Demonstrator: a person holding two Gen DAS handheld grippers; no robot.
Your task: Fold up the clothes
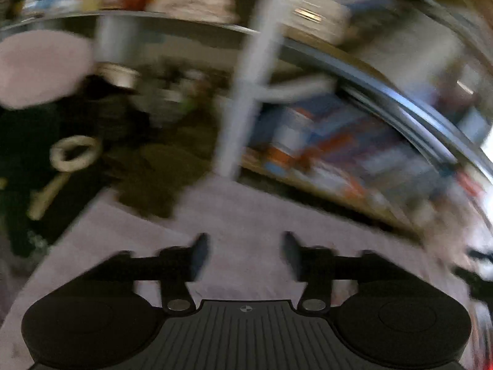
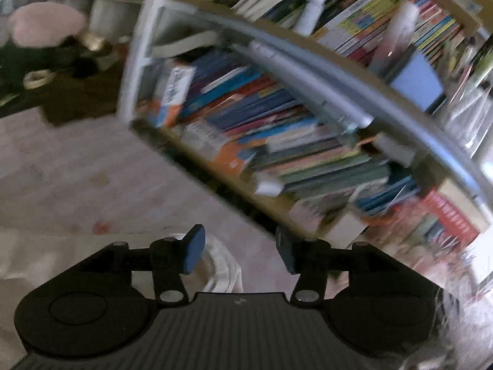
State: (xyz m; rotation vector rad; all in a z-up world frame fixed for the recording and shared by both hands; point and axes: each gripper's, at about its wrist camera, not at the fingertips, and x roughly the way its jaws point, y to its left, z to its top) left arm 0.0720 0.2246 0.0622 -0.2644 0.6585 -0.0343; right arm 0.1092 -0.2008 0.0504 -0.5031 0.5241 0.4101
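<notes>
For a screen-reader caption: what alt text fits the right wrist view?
The open right gripper, holding nothing, hovers over a pale pinkish surface with white cloth beneath its fingers. A white bookshelf crammed with colourful books fills the blurred background.

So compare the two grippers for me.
The left gripper hangs over bare pinkish cloth; the right gripper has a white garment just below its fingers. The left view is heavily blurred, the right one sharper. Both are open, holding nothing.
</notes>
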